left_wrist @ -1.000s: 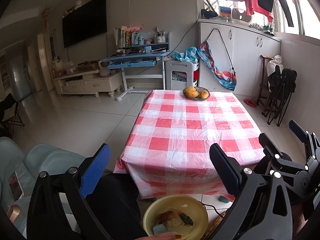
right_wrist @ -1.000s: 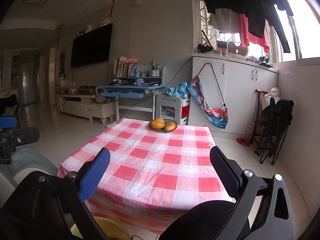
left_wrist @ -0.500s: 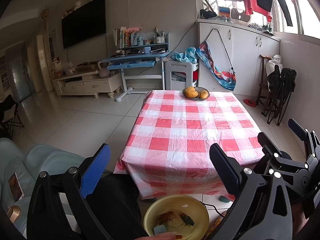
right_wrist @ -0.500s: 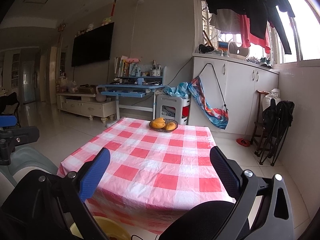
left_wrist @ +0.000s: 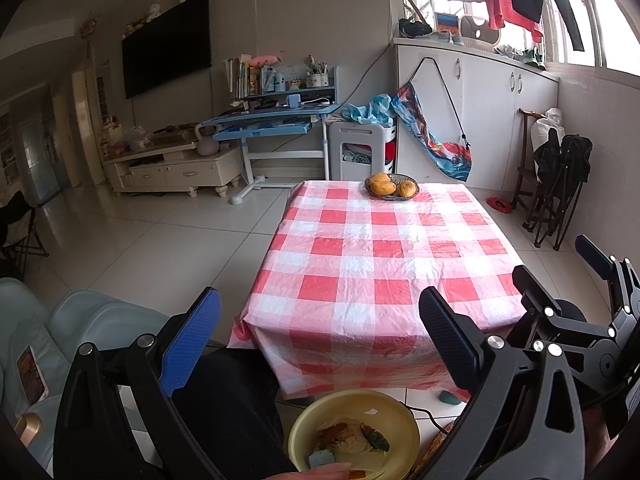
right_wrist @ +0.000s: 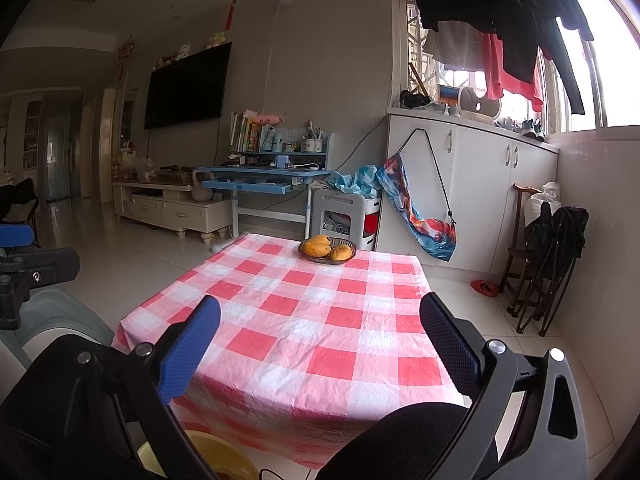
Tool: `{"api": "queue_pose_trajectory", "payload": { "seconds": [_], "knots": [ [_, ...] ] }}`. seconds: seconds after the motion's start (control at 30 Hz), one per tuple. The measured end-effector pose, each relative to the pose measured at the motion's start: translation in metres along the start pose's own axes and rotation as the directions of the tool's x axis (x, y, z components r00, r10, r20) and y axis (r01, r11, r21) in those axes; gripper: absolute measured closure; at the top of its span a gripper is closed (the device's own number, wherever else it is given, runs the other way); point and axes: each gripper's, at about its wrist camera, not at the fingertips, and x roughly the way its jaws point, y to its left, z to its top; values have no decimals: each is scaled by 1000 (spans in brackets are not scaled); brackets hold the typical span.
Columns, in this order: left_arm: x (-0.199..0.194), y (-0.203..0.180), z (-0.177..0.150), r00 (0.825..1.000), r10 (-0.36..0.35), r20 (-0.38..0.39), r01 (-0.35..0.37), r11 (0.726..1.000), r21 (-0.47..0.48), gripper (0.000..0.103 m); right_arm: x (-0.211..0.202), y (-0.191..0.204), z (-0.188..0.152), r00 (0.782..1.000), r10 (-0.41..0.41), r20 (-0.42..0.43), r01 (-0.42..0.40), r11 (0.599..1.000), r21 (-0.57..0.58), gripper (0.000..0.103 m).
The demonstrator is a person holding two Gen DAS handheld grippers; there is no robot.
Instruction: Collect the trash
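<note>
Both the left gripper (left_wrist: 320, 336) and right gripper (right_wrist: 320, 340) gape wide, empty; sweep the red-and-white checked tablecloth (left_wrist: 384, 264) for scraps before finishing at the round yellow plastic bowl (left_wrist: 316, 412) below its near edge.

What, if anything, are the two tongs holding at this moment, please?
Nothing: the left tongs and the right tongs both stand open, with only the red-and-white checked tablecloth visible between them.

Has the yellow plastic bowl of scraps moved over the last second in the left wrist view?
Cannot tell. The yellow plastic bowl sits slightly lower and further right in the picture, but the red checked tablecloth shifted likewise, so the camera probably moved.
</note>
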Motion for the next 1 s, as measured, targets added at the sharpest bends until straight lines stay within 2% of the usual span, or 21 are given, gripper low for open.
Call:
{"api": "queue_pose_trajectory", "payload": {
  "seconds": [1.0],
  "knots": [
    [9, -5, -8, 1000, -12, -18, 12, 1000, 6, 7, -1, -1, -1, 1000, 0, 0, 0, 1000, -8, 8]
  ]
}}
